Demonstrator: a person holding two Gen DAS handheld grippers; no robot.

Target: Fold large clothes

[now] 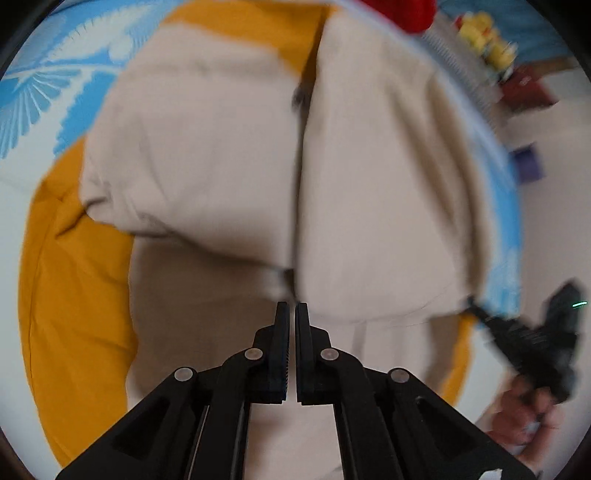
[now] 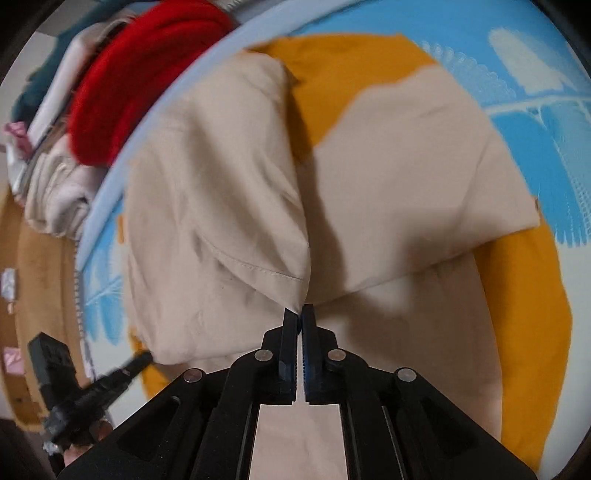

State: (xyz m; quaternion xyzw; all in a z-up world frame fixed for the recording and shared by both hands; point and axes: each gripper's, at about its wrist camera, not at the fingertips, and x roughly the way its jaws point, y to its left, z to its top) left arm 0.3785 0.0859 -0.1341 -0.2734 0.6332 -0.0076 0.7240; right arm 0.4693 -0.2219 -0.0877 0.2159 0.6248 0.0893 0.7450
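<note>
- Left wrist view, far left: blue-and-white patterned sheet (image 1: 44, 85) covers the surface; a mustard-yellow cloth (image 1: 74, 295) lies spread on it.
- Centre: beige garment (image 1: 207, 155) lies on the yellow cloth, two layers meeting along a dark central seam. Picture is blurred.
- Left gripper (image 1: 294, 308) points steeply down at the garment's lower edge. Jaws drawn together with only a thin slit between them; a pale bit of the hem sits right at the tips, but whether cloth is actually pinched cannot be told from this view.
- Far right of that view: the right gripper (image 1: 476, 308) reaches the garment's right edge at the sheet's border, a hand (image 1: 524, 413) behind it, blurred.
- Top right: a red knit item (image 1: 413, 14) and small yellow objects (image 1: 487, 40) beyond the sheet's edge, too blurred to identify.
- Right wrist view, left side: red knit and a pile of pale folded clothes (image 2: 55, 192) off the sheet; the left gripper shows low left, blurred.
- Centre: right gripper jaws nearly closed, clamping a stitched corner of the beige garment where its hem comes to a point at the fingertips (image 2: 290, 317).
- Right: garment spreads over the yellow cloth, patterned sheet beyond.
</note>
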